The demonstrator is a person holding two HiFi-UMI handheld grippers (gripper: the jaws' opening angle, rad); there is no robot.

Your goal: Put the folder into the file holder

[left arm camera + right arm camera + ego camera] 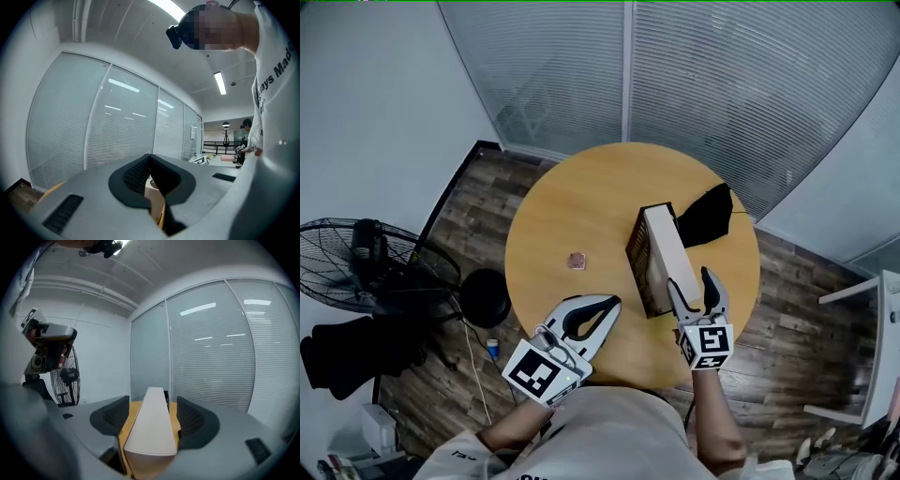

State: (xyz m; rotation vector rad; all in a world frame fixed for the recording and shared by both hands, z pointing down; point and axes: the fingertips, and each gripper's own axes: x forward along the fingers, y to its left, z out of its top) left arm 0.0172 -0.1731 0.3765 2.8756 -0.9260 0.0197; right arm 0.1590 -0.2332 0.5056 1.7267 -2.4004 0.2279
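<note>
Behind the table, glass wall (675,75): tall panes with closed slatted blinds, curving across the top of the head view.
Floor (478,206): dark wood planks, showing on both sides of the table.
Table (581,206): round, with a light wood top; it bears the task's things.
Fan (356,267): black standing fan on the floor to the left, well apart from the table.
Folder (667,253): thick and pale, standing upright in the file holder right of the table's middle, with its long top edge running toward the person.
File holder (637,246): dark mesh; its wall shows along the folder's left side in the head view.
Black item (708,216): dark and soft-looking, lying just behind the folder on its right; what it is I cannot tell.
Right gripper (692,283): held at the folder's near end. In the right gripper view, the right gripper (152,401) has its jaws spread wide with the folder (152,427) between them, and a gap shows on each side, so the pads do not press on it.
Left gripper (609,305): over the table's near edge, left of the folder and apart from it. In the left gripper view, the left gripper (150,157) has its jaw tips together with nothing between them.
Small object (576,260): pinkish, alone on the tabletop left of the file holder, too small to identify.
</note>
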